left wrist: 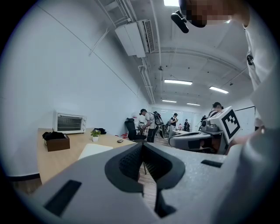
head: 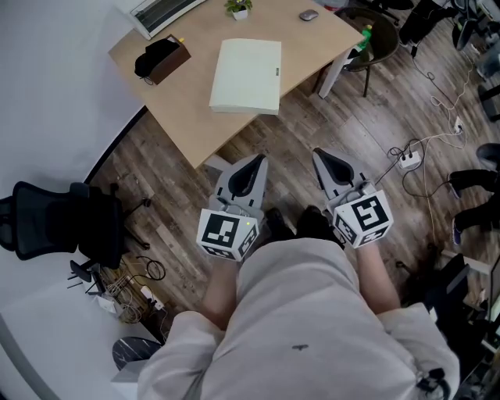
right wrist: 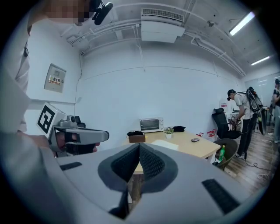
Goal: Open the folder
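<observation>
Nearest the camera: person's light shirt (head: 297, 312), with both grippers held out just beyond it, over the wood floor (head: 289, 133).
Folder: one pale folder (head: 247, 76) lies flat and closed on the table (head: 195, 117), ahead of both grippers and well apart from them, most nearly in line with the left one.
Around the folder: beyond it from the grippers and off to their left stand one brown box (head: 160, 58) with a dark bundle in it and one toaster oven (head: 160, 12). One small potted plant (head: 238, 8) stands straight beyond it. One mouse (head: 308, 15) lies beyond and to the right.
Left gripper (head: 255, 164): jaws together, nothing between them, pointing toward the table edge.
Right gripper (head: 324, 158): jaws together and empty, just beside the left one.
Progress: judging by the shut cover, nothing is done yet. Reaching the table, catching the cover's free edge and swinging it over all remain.
Count: two grippers, one folder, one table.
</observation>
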`<state>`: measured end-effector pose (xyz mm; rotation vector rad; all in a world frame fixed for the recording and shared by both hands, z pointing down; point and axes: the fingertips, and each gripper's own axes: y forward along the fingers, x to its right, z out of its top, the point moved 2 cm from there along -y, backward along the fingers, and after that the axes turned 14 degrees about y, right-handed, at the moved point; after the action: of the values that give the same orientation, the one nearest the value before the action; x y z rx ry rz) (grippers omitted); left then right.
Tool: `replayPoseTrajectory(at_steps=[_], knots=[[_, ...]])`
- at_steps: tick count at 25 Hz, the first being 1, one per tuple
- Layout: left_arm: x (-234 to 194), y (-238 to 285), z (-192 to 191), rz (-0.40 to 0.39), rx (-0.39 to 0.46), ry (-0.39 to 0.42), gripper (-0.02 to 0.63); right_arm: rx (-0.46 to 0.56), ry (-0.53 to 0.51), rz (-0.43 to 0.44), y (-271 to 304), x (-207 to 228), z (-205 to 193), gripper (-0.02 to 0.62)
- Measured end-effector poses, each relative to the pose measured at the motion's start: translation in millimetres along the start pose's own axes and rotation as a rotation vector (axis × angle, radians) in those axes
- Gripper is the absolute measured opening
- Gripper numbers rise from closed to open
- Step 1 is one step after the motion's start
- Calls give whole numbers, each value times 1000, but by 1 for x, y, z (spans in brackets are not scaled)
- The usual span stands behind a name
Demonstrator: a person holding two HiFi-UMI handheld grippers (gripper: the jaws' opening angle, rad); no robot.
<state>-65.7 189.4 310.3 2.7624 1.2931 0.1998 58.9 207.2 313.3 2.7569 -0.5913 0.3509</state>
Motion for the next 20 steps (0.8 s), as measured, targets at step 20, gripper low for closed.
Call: replayPoseTrajectory(at_steps=[20], knots=[[-9,36,0,75,-40,21,6,-28,-2,89,32,31,14,28]])
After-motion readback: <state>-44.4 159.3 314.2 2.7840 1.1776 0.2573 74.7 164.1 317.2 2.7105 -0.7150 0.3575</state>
